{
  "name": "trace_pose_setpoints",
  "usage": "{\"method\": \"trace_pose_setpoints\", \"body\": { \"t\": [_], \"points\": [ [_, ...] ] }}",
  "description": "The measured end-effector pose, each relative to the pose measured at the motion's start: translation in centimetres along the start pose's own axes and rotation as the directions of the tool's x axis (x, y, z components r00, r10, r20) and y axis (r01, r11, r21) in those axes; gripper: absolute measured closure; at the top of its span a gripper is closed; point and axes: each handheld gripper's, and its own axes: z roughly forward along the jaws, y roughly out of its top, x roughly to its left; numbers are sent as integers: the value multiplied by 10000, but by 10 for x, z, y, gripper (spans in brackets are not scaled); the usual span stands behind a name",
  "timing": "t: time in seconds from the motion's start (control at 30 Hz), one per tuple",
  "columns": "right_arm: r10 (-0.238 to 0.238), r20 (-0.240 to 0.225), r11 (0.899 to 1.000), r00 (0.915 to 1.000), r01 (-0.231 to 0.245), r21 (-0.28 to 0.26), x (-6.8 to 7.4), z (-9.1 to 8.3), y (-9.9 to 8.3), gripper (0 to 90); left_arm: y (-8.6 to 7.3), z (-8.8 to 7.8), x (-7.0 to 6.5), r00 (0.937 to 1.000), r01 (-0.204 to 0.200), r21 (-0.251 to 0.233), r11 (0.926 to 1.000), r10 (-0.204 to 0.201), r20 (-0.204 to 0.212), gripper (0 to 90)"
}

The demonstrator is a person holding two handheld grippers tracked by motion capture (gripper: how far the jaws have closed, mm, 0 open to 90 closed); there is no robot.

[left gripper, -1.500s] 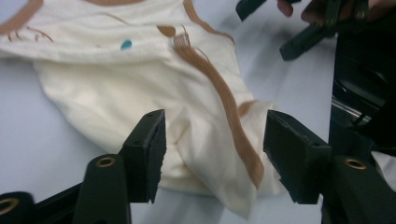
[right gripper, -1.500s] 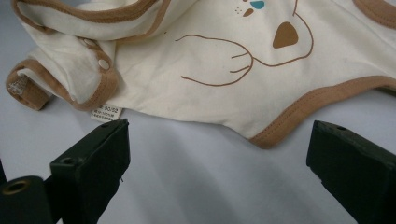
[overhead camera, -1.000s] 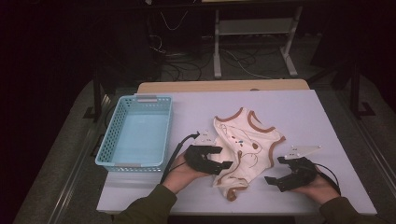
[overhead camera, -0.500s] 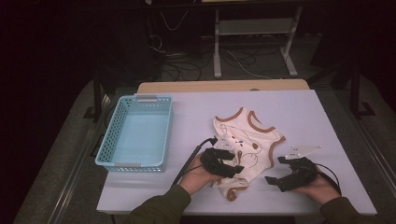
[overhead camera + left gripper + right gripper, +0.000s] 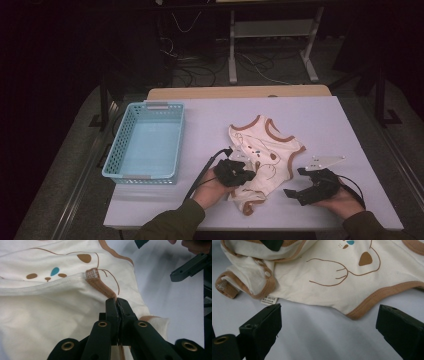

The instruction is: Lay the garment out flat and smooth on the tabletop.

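Right gripper [image 5: 299, 186]: jaws wide apart, empty, just beside the bodysuit's hem.
Left gripper [image 5: 117, 303]: jaws just closed, pinching the brown-trimmed edge.
Bodysuit [image 5: 263, 159]: flat on table [image 5: 210, 120], centre-right.
Basket [image 5: 148, 142]: far left, apart.

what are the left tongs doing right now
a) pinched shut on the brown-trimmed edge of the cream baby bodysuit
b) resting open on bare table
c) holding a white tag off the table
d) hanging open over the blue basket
a: the left tongs have just closed, and their jaws meet on the brown trim of the bodysuit.
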Motion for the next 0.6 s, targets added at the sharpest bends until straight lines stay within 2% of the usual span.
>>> {"method": "trace_pose_setpoints", "body": {
  "t": [0.03, 0.27, 0.4, 0.53, 0.6],
  "points": [
    [4, 0, 10000, 10000, -4, -8, 0, 0, 0, 60, -1, -5, 3, 9999, 146, -159, 9998, -148, -85, 872],
    [-7, 9, 10000, 10000, 7, -37, -1, -1, 0, 60, -9, -28, 20, 9964, 597, -491, 9970, -624, -565, 872],
    [-23, -2, 10000, 10000, 23, -53, -1, -1, 0, 60, -18, -41, 31, 9925, 863, -519, 9949, -904, -818, 872],
    [-6, -2, 10000, 10000, 6, -33, -1, -1, 0, 60, -27, -47, 35, 9877, 1103, -450, 9929, -1146, -1065, 871],
    [-18, -4, 10000, 10000, 18, -43, -1, -1, 0, 60, -32, -50, 36, 9855, 1112, -324, 9933, -1144, -1251, 871]
  ]
}}
